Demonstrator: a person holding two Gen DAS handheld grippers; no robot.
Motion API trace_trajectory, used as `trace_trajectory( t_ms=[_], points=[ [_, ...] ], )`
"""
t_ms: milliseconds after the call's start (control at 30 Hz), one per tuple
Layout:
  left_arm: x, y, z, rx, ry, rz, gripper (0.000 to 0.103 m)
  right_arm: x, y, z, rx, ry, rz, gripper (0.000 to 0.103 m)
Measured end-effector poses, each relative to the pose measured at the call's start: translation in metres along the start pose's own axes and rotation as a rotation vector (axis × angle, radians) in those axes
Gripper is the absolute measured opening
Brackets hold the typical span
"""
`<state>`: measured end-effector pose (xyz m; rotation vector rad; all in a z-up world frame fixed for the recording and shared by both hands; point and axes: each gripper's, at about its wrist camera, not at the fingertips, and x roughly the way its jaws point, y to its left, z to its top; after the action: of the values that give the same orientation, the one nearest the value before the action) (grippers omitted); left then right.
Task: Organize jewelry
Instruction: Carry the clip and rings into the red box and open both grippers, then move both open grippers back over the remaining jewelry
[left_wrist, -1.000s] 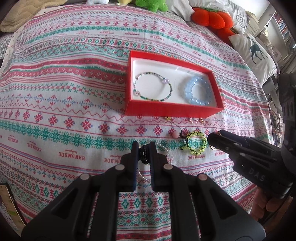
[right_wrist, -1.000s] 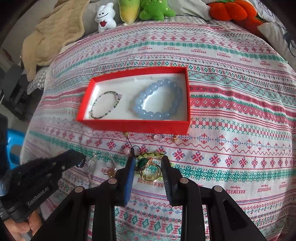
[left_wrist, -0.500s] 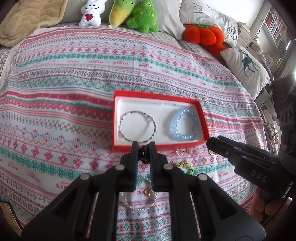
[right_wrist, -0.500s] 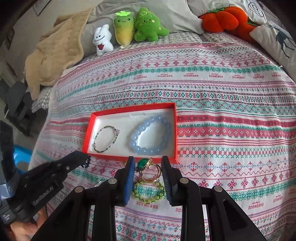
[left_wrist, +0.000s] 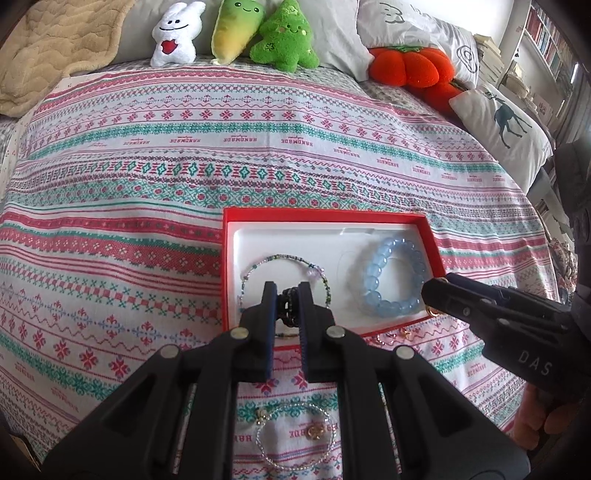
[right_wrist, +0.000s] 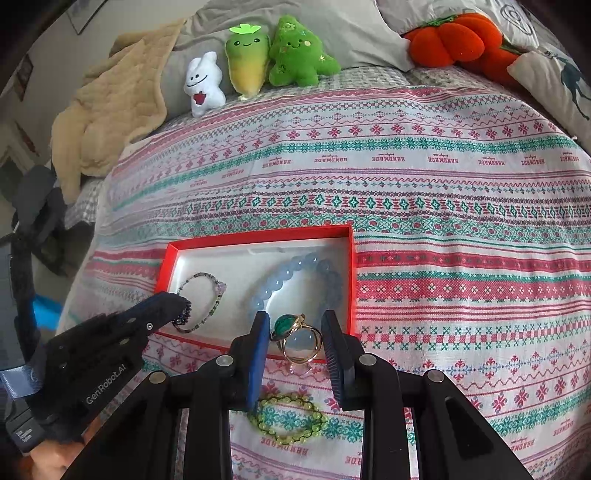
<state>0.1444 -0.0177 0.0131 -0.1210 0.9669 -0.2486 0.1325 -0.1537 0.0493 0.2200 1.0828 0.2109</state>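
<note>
Right wrist view: red box (right_wrist: 352, 280) lies at twelve o'clock; right gripper (right_wrist: 295, 338) pinches a green-stone ring (right_wrist: 291, 332), left gripper (left_wrist: 287, 308) clamps dark beads (left_wrist: 288, 306), both over it. Delivery step; releasing inside seems next.

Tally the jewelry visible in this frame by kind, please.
Bead bracelets: 4 (thin multicolour, pale blue, yellow-green, dark one in the left gripper jaws)
Chain bracelet: 1
Ring: 1, in the right gripper
Total: 6; tiny gold pieces by the red box are too small to count.
</note>
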Motion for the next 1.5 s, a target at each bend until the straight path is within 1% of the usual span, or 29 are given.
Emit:
trace_trajectory(
  t_ms=[167,233,267,300,367,433,533,600,800,1000,1267,1500],
  points=[
    [0.005,0.0,0.001,-0.001,-0.006,0.002,0.012,0.004,-0.001,0.0,-0.003,-0.002,0.01,0.03],
    [0.005,0.001,0.002,-0.005,-0.007,0.002,0.02,0.002,-0.002,0.001,0.003,-0.007,0.017,0.032],
    [0.005,0.001,0.003,-0.008,-0.007,0.002,0.028,0.001,-0.002,0.001,0.005,-0.006,0.02,0.034],
    [0.003,0.0,0.002,-0.008,-0.01,0.006,0.034,-0.001,-0.002,0.002,0.007,-0.009,0.024,0.044],
    [0.001,0.0,0.002,-0.003,-0.011,0.011,0.037,-0.007,-0.001,0.001,0.006,-0.022,0.022,0.058],
    [-0.003,-0.002,0.001,0.004,-0.01,0.016,0.04,-0.015,0.001,0.0,-0.005,-0.035,0.021,0.058],
    [-0.012,-0.004,-0.002,0.017,-0.014,0.026,0.051,-0.024,0.004,-0.002,-0.016,-0.039,0.021,0.058],
    [-0.019,-0.006,-0.004,0.029,-0.021,0.029,0.061,-0.03,0.005,-0.005,-0.021,-0.042,0.02,0.058],
    [-0.033,-0.009,-0.013,0.054,-0.011,0.047,0.074,-0.044,0.002,-0.015,-0.026,-0.037,-0.003,0.063],
    [-0.04,-0.009,-0.024,0.062,0.019,0.075,0.08,-0.052,0.001,-0.028,-0.032,-0.016,-0.023,0.066],
    [-0.041,-0.008,-0.043,0.06,0.08,0.086,0.081,-0.054,-0.003,-0.043,-0.016,0.026,-0.039,0.069],
    [-0.035,-0.006,-0.06,0.058,0.16,0.081,0.082,-0.049,-0.005,-0.053,-0.003,0.069,-0.06,0.071]
  ],
)
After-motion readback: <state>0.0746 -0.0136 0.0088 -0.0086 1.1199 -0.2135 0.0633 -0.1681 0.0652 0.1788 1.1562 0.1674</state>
